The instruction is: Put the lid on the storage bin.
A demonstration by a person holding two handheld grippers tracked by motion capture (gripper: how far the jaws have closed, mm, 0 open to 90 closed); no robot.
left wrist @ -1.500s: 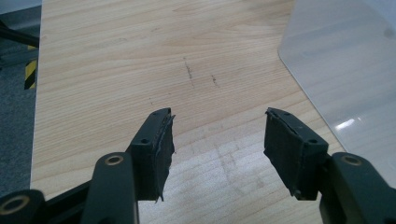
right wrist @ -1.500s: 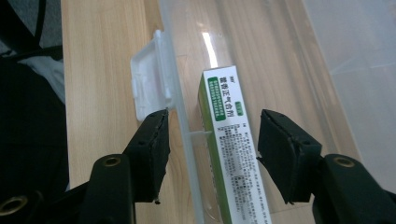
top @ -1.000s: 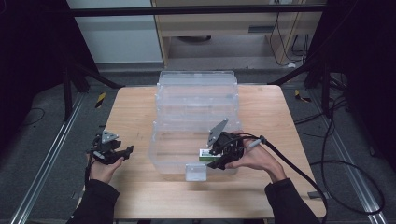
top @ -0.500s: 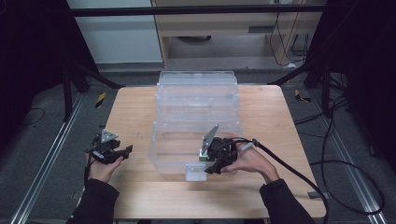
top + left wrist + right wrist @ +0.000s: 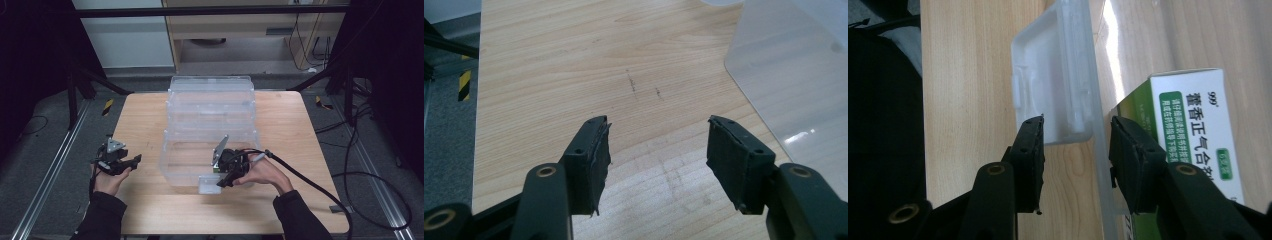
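Note:
A clear plastic box (image 5: 210,115) stands mid-table, and its corner (image 5: 794,65) also shows in the left gripper view. My right gripper (image 5: 223,181) is at the box's front wall, its jaws straddling the white latch flap (image 5: 1058,85) and the wall's edge. The jaws have just been closing, and I see a slim gap on each side of the flap. Behind the wall lies a green-and-white medicine carton (image 5: 1193,115). My left gripper (image 5: 656,145) hovers open over bare wood at the table's left (image 5: 134,161), with nothing between its fingers.
The wooden table (image 5: 280,130) has free room on both sides of the box. The right gripper's cable (image 5: 310,180) trails off the right edge. Beyond the table lie dark floor, metal rails and yellow-black tape (image 5: 107,106).
The right hand has sunk and slid left along the box's front wall, bringing its jaws over the latch flap and narrowing them. The left hand has stayed put.

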